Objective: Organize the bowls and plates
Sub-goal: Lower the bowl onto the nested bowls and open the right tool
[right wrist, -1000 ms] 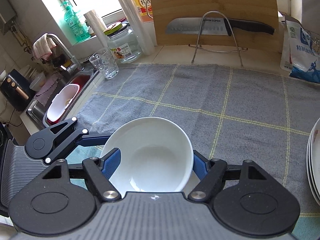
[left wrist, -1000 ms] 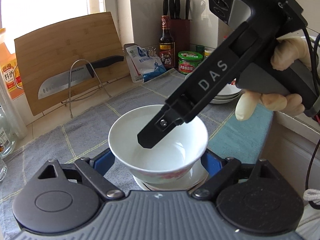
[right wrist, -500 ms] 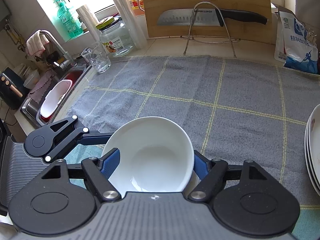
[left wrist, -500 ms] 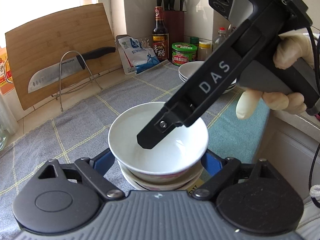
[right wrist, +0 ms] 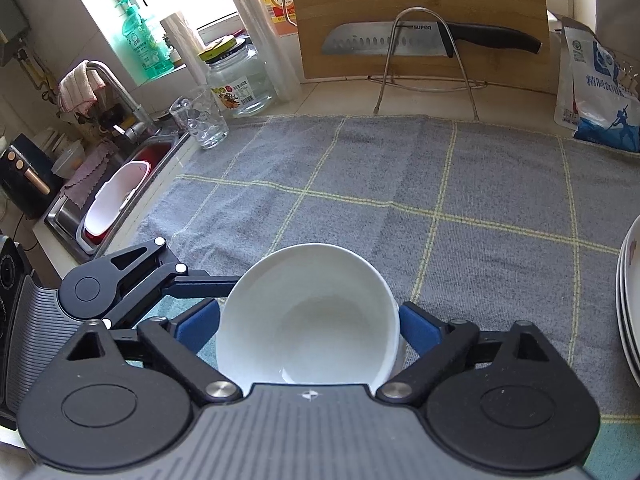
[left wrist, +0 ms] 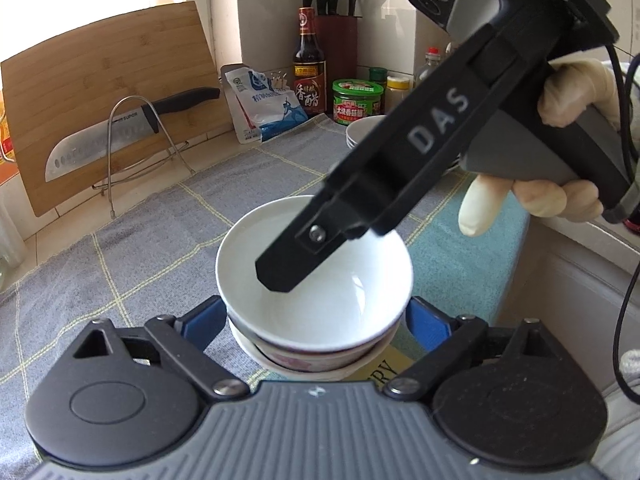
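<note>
A white bowl (left wrist: 320, 300) with a red pattern outside sits nested in a lower bowl (left wrist: 316, 370), between the blue pads of my left gripper (left wrist: 316, 320). My right gripper (right wrist: 308, 328) comes in from above and its pads sit on either side of the same bowl (right wrist: 308, 320); its black finger (left wrist: 296, 260) reaches over the bowl's inside in the left wrist view. Both grippers' jaws are wide, flanking the bowl. A stack of white plates (right wrist: 630, 304) stands at the right, also in the left wrist view (left wrist: 362, 132).
A grey checked towel (right wrist: 400, 200) covers the counter. Behind stand a cutting board (right wrist: 416, 12) with a knife on a wire rack (right wrist: 424, 40), a salt bag (right wrist: 596, 92), a glass (right wrist: 200, 120), a jar (right wrist: 240, 80). The sink (right wrist: 116, 196) lies left. Sauce bottle (left wrist: 308, 68) and green-lidded jar (left wrist: 358, 102) at the back.
The bowl has come down into the lower bowl and now sits nested in it. Both grippers have shifted slightly with it.
</note>
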